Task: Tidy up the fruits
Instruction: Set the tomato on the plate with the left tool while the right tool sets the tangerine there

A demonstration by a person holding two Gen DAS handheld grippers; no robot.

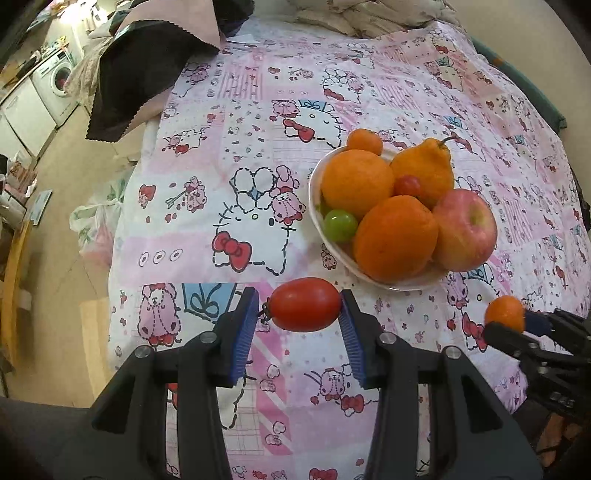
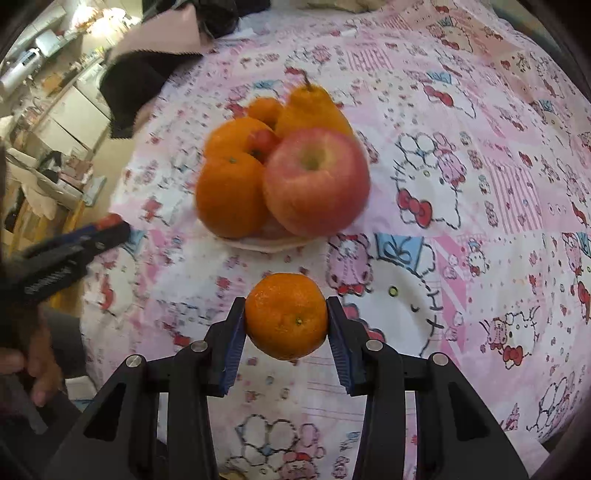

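My left gripper [image 1: 301, 310] is shut on a red plum tomato [image 1: 303, 309], held above the cloth in front of the white bowl [image 1: 314, 192]. The bowl holds two oranges [image 1: 356, 182], an orange pear [image 1: 428, 168], a pink apple [image 1: 466, 229], a green grape [image 1: 340, 225], a small red tomato [image 1: 407, 184] and a small mandarin [image 1: 364, 141]. My right gripper [image 2: 286, 317] is shut on a mandarin [image 2: 286, 315], held in front of the bowl [image 2: 273, 243]. The right gripper with its mandarin [image 1: 505, 314] shows at the right of the left wrist view.
A pink cartoon-print cloth [image 1: 240, 155] covers the table. A black and pink fabric [image 1: 147, 66] hangs off the far left corner. A crumpled blanket [image 1: 369, 14] lies at the far edge. The floor and a washing machine [image 1: 55, 79] are to the left.
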